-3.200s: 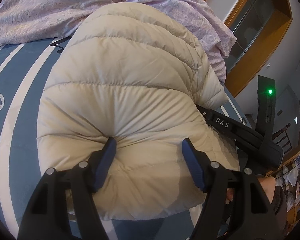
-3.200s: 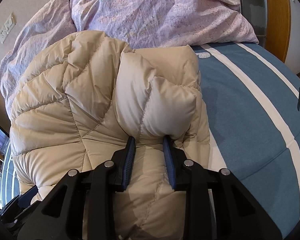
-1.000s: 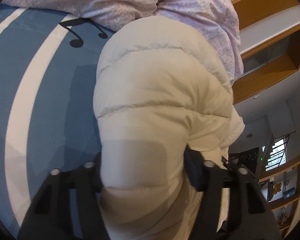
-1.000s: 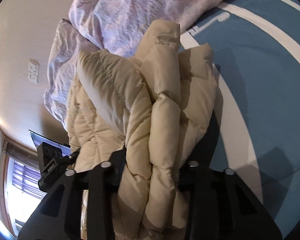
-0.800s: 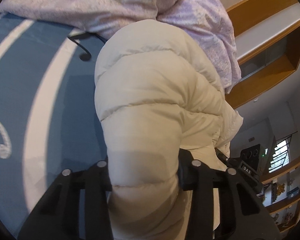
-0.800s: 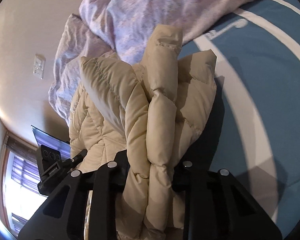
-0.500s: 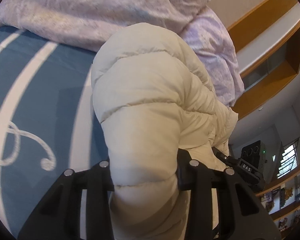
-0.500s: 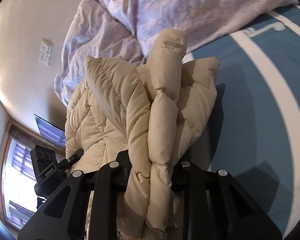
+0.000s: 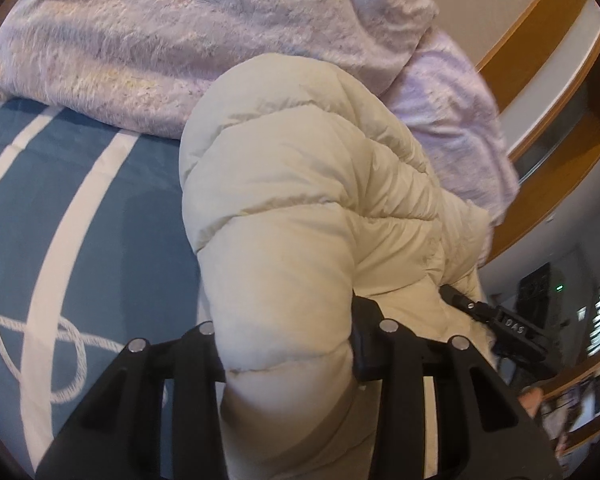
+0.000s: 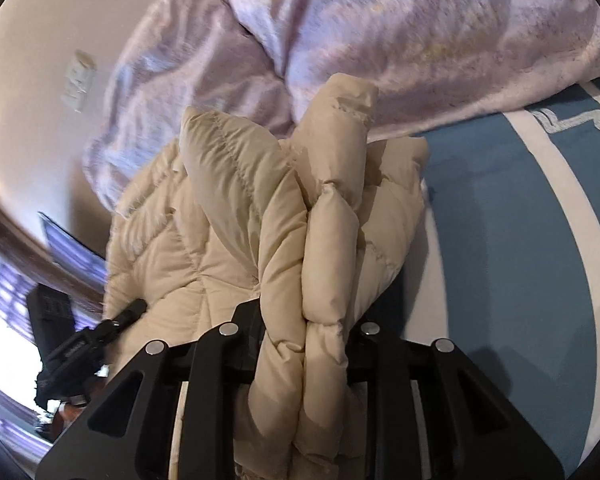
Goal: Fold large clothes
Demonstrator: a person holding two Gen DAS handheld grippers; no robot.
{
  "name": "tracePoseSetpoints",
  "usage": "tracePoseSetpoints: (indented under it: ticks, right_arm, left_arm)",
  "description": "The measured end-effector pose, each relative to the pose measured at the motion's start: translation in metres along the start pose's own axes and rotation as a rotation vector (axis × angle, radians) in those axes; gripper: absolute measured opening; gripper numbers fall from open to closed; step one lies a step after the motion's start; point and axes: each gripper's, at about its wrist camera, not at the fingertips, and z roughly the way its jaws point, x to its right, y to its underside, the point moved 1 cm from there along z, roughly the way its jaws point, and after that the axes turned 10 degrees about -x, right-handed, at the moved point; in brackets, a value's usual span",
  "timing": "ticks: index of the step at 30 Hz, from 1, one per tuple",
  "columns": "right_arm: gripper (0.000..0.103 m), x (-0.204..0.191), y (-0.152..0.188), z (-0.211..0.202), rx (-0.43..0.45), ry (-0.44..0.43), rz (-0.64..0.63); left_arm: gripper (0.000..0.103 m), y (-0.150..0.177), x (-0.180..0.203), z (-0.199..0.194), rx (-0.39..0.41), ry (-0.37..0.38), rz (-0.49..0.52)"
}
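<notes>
Left wrist view shows my left gripper [image 9: 286, 354] clamped on a thick roll of the cream puffer jacket [image 9: 300, 184], which fills the middle of the frame; its jaws have just been closing, with the jacket between them. To the left lies the blue bedcover with white stripes [image 9: 60, 208], and along the top is a lilac duvet [image 9: 188, 40]. At the lower right I see the other gripper. Right wrist view shows my right gripper [image 10: 306, 330] squeezing several quilted folds of the same jacket in the centre, its jaws having just been closing too. The bedcover is at the right, the duvet across the top.
</notes>
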Motion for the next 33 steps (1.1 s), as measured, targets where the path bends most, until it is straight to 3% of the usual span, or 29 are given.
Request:
tracePoseSetpoints:
  ticks: [3, 5, 8, 13, 17, 22, 26, 33]
  right_arm:
    - [0.037, 0.006, 0.003, 0.002, 0.002, 0.028, 0.016]
    - [0.052, 0.006, 0.005, 0.0, 0.009, 0.087, 0.015]
    - [0.059, 0.002, 0.012, -0.015, 0.05, 0.185, -0.003]
    - [0.06, -0.01, 0.028, -0.056, 0.149, 0.256, -0.031]
    - [0.06, -0.025, 0.04, -0.074, 0.187, 0.233, -0.067]
    - [0.052, -0.052, 0.063, -0.064, 0.143, 0.185, -0.158]
    - [0.049, -0.055, 0.071, -0.044, 0.104, 0.231, -0.17]
    - [0.044, -0.036, 0.081, -0.021, 0.035, 0.278, -0.136]
  left_arm:
    - [0.047, 0.002, 0.0, 0.01, 0.005, -0.076, 0.026]
    - [0.052, 0.004, 0.003, 0.012, 0.017, -0.124, 0.046]
    - [0.062, 0.007, 0.009, 0.006, 0.035, -0.175, 0.064]
    - [0.076, 0.015, 0.021, -0.016, 0.095, -0.27, 0.113]
    - [0.081, 0.025, 0.031, -0.036, 0.142, -0.299, 0.154]
    - [0.082, 0.039, 0.042, -0.039, 0.126, -0.318, 0.181]
    - [0.082, 0.045, 0.047, -0.026, 0.094, -0.358, 0.2]
    - [0.084, 0.048, 0.04, -0.004, 0.05, -0.35, 0.179]
